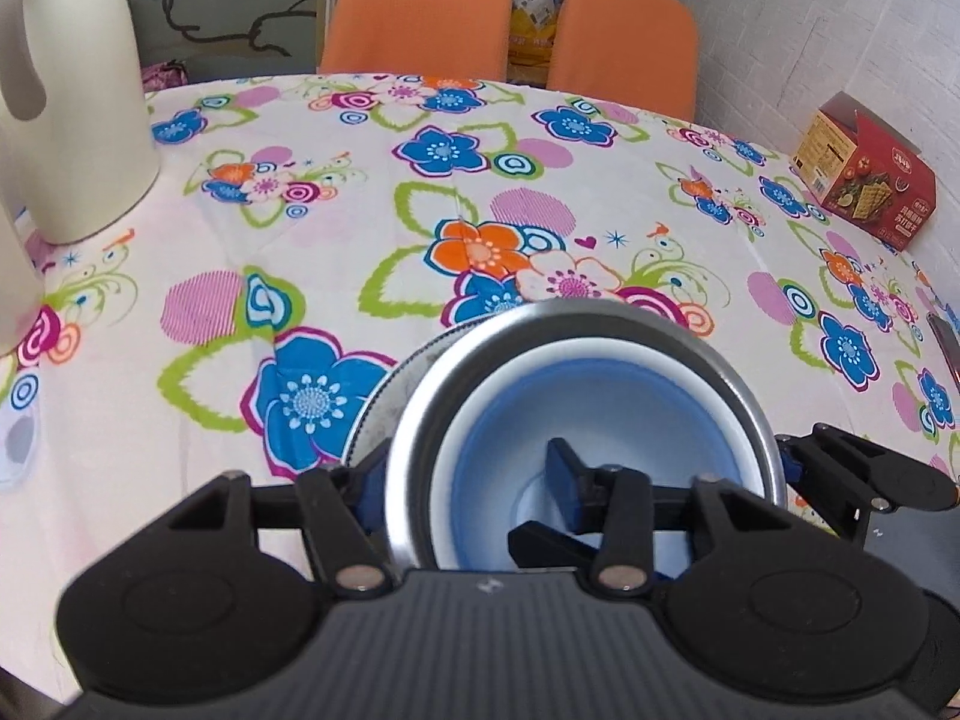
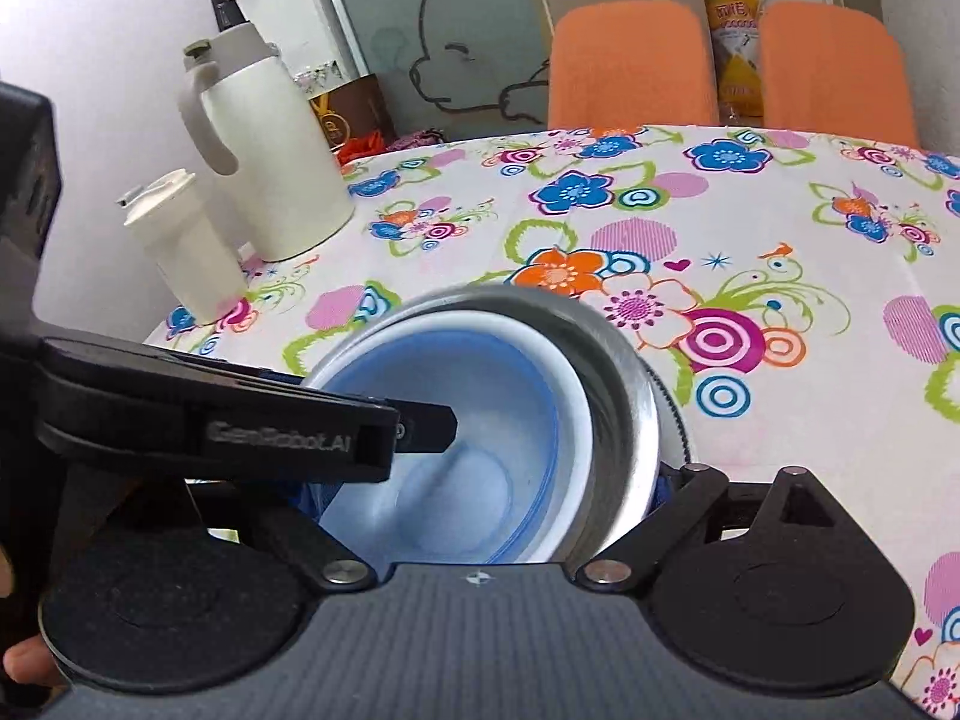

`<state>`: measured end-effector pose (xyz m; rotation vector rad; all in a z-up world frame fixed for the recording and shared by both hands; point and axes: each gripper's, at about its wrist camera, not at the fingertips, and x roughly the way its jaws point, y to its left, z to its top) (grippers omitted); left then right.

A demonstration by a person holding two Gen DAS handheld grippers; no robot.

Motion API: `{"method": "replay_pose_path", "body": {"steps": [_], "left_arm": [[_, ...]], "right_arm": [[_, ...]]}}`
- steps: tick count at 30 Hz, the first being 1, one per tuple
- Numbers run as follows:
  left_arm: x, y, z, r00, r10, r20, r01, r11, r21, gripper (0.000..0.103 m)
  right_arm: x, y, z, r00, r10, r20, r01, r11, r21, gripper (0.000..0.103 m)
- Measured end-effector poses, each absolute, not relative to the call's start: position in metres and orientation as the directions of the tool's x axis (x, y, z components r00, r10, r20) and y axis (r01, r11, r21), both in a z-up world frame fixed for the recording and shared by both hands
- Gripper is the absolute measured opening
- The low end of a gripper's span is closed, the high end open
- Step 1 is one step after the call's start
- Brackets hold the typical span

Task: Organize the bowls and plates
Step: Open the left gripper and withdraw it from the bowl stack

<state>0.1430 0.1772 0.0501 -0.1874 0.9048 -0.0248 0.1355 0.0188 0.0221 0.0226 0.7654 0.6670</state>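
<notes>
On the flowered tablecloth (image 1: 336,192), a blue-and-white bowl (image 1: 600,396) nests inside a shiny steel bowl (image 1: 690,354). Left gripper (image 1: 465,480) pinches both rims; right gripper (image 2: 480,480) straddles them, opened wide. "GenRobot.AI" marks the left gripper's side.

Two orange chairs (image 1: 510,24) behind the floral-clothed table (image 1: 360,192), white walls (image 1: 840,30).
</notes>
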Motion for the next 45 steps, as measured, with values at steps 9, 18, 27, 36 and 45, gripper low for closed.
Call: {"method": "replay_pose_path", "body": {"steps": [9, 18, 27, 36, 45], "left_arm": [[0.121, 0.178, 0.086, 0.779, 0.055, -0.625, -0.132, 0.988, -0.078, 0.095], [0.1, 0.132, 0.104, 0.84, 0.069, -0.538, -0.142, 0.985, -0.097, 0.099], [0.063, 0.069, 0.106, 0.847, 0.022, -0.531, -0.077, 0.994, -0.082, 0.099], [0.003, 0.026, 0.073, 0.825, -0.014, -0.565, -0.008, 0.999, -0.037, 0.099], [-0.039, 0.015, 0.044, 0.816, -0.001, -0.577, -0.014, 1.0, -0.021, 0.099]], "right_arm": [[0.132, -0.017, 0.044, 0.64, 0.542, -0.544, -0.485, 0.835, 0.261, 0.08], [0.121, -0.083, 0.054, 0.778, 0.433, -0.456, -0.331, 0.898, 0.288, 0.081], [0.084, -0.146, 0.054, 0.854, 0.299, -0.425, -0.129, 0.914, 0.385, 0.081], [0.023, -0.159, 0.041, 0.881, 0.223, -0.417, -0.088, 0.944, 0.318, 0.081], [-0.017, -0.154, 0.026, 0.881, 0.204, -0.426, -0.116, 0.968, 0.224, 0.081]]}}
